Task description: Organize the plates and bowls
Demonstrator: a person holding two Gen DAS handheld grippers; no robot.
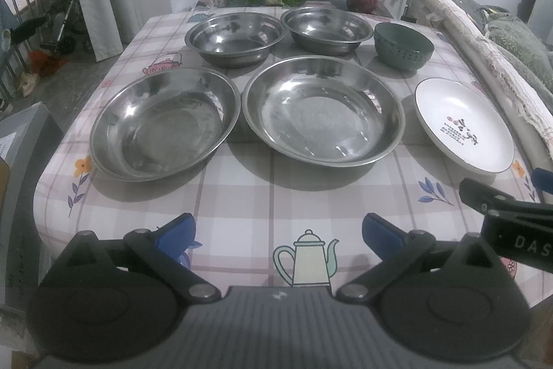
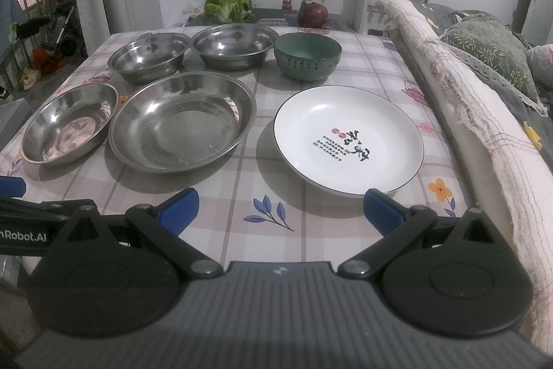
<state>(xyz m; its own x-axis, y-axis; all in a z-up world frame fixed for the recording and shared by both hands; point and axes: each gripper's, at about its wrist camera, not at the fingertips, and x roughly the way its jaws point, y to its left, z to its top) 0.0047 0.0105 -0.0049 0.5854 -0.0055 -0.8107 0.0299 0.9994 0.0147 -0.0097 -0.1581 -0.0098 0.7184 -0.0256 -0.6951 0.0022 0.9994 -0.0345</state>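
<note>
Nothing stacked yet; opening step. Left gripper (image 1: pixel 278 230) and right gripper (image 2: pixel 281 208) hover released over the desk's (image 1: pixel 242 196) near edge. Steel plates (image 1: pixel 323 109), steel bowls (image 1: pixel 235 37), green bowl (image 2: pixel 306 56), white plate (image 2: pixel 349 140) lie apart. Judged next: right gripper advances to the white plate's rim, just ahead.

Both tools hang side by side, level and pointing the same way. The left gripper (image 1: pixel 278 232) has its blue-tipped fingers (image 1: pixel 176 230) spread wide with nothing between them. The right gripper (image 2: pixel 281 208) is likewise wide apart and empty, close beside the left.
</note>
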